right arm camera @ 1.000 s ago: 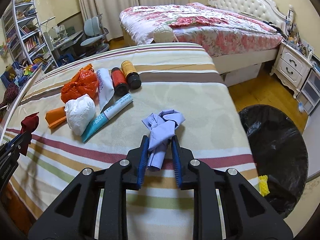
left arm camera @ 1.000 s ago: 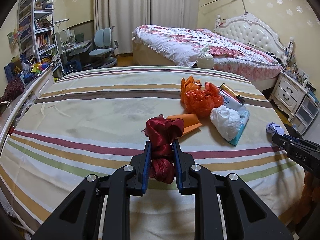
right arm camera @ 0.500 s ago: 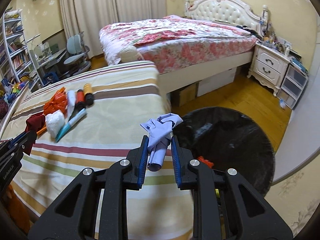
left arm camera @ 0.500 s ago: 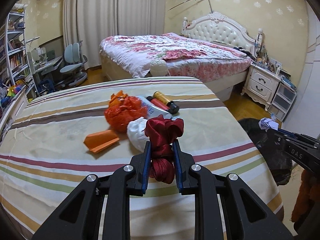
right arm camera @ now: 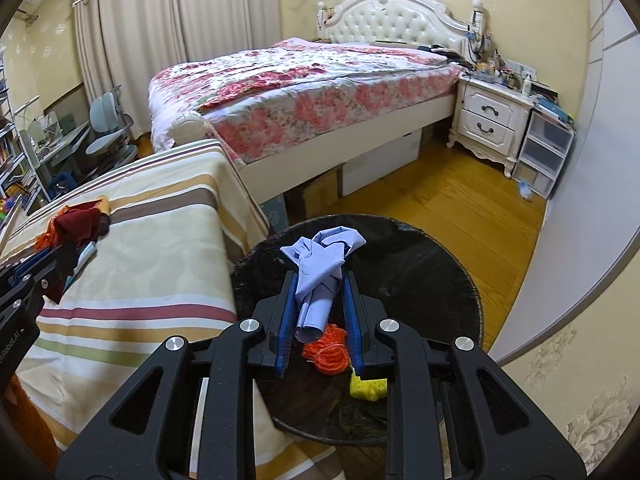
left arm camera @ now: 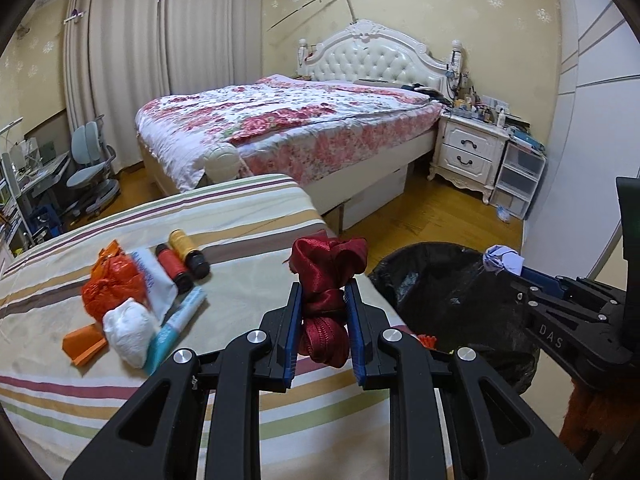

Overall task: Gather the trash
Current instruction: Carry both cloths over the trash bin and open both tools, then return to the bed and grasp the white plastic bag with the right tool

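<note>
My left gripper [left arm camera: 322, 304] is shut on a dark red cloth wad [left arm camera: 326, 276], held over the right edge of the striped bed [left arm camera: 248, 216], just left of the black trash bin [left arm camera: 448, 280]. My right gripper [right arm camera: 318, 298] is shut on a pale blue cloth wad [right arm camera: 322, 256], held above the open bin [right arm camera: 432, 276]. Orange [right arm camera: 326, 350] and yellow [right arm camera: 368, 386] scraps lie inside the bin. The right gripper with the blue wad [left arm camera: 502, 258] also shows in the left wrist view.
On the striped bed lie an orange bag [left arm camera: 110, 284], a white wad [left arm camera: 128, 330], an orange paper [left arm camera: 82, 346], a teal tube [left arm camera: 174, 322] and two small bottles [left arm camera: 182, 258]. A floral bed [left arm camera: 288, 120], nightstand [left arm camera: 470, 152] and wooden floor [right arm camera: 460, 196] lie beyond.
Both grippers swung right, from over the striped bed toward the bin. The right gripper with the blue wad now hangs over the bin opening; the left one reached the bed's right edge.
</note>
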### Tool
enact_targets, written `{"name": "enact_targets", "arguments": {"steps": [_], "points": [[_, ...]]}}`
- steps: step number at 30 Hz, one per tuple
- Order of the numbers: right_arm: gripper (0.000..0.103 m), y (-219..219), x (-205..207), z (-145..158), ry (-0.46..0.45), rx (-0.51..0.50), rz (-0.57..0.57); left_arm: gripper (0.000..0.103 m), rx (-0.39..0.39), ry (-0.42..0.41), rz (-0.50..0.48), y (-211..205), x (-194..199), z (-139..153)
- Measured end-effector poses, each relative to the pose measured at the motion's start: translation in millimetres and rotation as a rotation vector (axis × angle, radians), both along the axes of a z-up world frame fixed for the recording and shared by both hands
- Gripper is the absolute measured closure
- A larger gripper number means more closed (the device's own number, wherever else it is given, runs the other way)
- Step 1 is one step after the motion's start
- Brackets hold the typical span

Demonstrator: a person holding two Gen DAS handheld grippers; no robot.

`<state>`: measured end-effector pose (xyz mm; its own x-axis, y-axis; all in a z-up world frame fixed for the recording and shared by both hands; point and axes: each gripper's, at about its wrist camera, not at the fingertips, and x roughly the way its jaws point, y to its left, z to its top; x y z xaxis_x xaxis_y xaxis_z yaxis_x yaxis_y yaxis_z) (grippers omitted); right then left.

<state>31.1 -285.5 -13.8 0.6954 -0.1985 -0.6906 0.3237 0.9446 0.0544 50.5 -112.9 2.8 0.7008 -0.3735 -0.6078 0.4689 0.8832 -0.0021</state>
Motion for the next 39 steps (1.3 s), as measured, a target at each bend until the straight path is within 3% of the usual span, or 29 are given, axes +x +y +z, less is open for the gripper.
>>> {"name": "enact_targets", "arguments": {"steps": [8, 21, 24, 26, 29, 39], "points": [[0.081, -26.5, 4.9, -18.4, 0.024, 0.040, -0.047, 0.081, 0.045, 0.006, -0.074, -47.9, 10.2, -14.3], [0.078, -51.7, 6.1, -35.4, 0.049, 0.081, -0.128, 0.080, 0.092, 0.042, -0.131, -83.8, 24.6, -31.1], [0.070, -55.8, 5.5, -36.7, 0.052, 0.082, -0.150, 0.073, 0.099, 0.045, -0.136, -86.2, 26.5, -33.0], [0.068, -58.2, 4.9, -36.3, 0.051, 0.083, -0.163, 0.058, 0.101, 0.038, -0.132, -86.6, 26.0, -34.3], [0.062, -60.1, 3.5, -36.0, 0.050, 0.079, -0.178, 0.047, 0.090, 0.037, -0.121, -82.8, 25.6, -34.2], [0.052, -53.1, 4.0, -30.9, 0.051, 0.065, -0.173, 0.033, 0.056, 0.023, -0.067, -57.7, 28.9, -22.5]]}}
